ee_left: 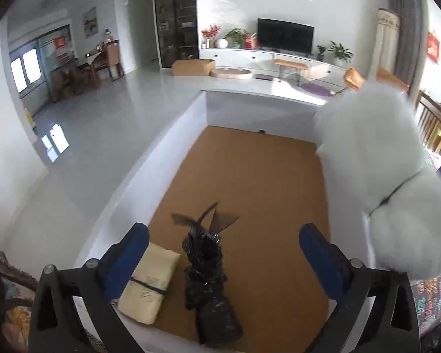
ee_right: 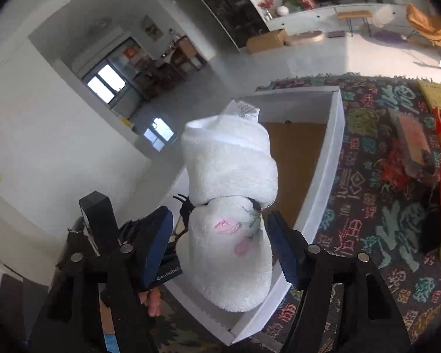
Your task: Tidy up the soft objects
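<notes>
Right wrist view: right gripper [ee_right: 219, 236] spread, rolled white towel [ee_right: 230, 214] loose between pads; left gripper [ee_left: 223, 253] wide, empty. Risk: towel missing white box [ee_right: 335, 135].

I see a white-walled box [ee_left: 150, 164] with a brown cardboard floor sitting on a dark patterned rug [ee_right: 367, 206]. On that brown floor lie a cream bundle [ee_left: 150, 285] bound with a dark band, tight in the near-left corner, and a black crinkly bundle [ee_left: 208, 279] just beside it, tied at the top. On the rug, right of the box, I make out a pile of red and orange fabric [ee_right: 411, 153] and a yellow flat piece [ee_right: 438, 95].
</notes>
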Motion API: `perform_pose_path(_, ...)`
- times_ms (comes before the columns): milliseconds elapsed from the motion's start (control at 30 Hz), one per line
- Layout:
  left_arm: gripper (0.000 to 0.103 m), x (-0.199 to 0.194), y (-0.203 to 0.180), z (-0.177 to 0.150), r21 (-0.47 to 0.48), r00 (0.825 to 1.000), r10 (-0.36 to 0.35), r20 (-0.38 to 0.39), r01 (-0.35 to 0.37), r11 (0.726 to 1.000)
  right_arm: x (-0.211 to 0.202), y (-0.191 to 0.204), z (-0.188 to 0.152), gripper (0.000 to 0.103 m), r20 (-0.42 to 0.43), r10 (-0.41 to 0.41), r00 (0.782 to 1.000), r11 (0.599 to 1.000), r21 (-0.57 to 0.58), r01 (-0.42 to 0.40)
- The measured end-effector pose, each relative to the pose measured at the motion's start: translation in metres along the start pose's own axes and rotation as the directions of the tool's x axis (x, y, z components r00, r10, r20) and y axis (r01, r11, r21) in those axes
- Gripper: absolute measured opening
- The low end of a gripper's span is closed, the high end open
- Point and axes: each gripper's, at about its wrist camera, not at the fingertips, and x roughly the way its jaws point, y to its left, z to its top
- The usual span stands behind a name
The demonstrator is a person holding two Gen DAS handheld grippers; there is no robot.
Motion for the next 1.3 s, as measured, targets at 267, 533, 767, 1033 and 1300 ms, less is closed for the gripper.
perform_pose_path(267,0.102,-0.009,-0.024,-0.012,-0.055,0.987,-0.154,0.047,0.157,0.986,-0.043,-0.086,-0.059,0.073,0.079,-0.351,0.933,0.935,-0.030,0.354)
perform_pose_path(533,0.102,-0.022,-0.210,-0.040,0.186,0.863,-0.499,-0.079,0.505,0.843,-0.117,-0.232,-0.174,0.073,-0.068,-0.771,0.633,0.593,0.287,0.753)
perform_pose_path(767,0.102,0.054,-0.320,-0.080,0.311,0.896,-0.410,-0.169,0.444,0.841,-0.127,-0.279,-0.177,0.073,-0.083,-0.818,0.569,0.497,0.395,0.773)
perform_pose_path(1033,0.102,0.088,-0.339,-0.096,0.361,0.907,-0.356,-0.223,0.416,0.834,-0.119,-0.294,-0.166,0.078,0.016,-0.836,0.548,0.513,0.376,0.772)
perform_pose_path(1300,0.103,0.090,-0.344,-0.098,0.366,0.919,-0.336,-0.205,0.390,0.845,-0.117,-0.294,-0.164,0.081,0.020,-0.842,0.539,0.508,0.366,0.780)
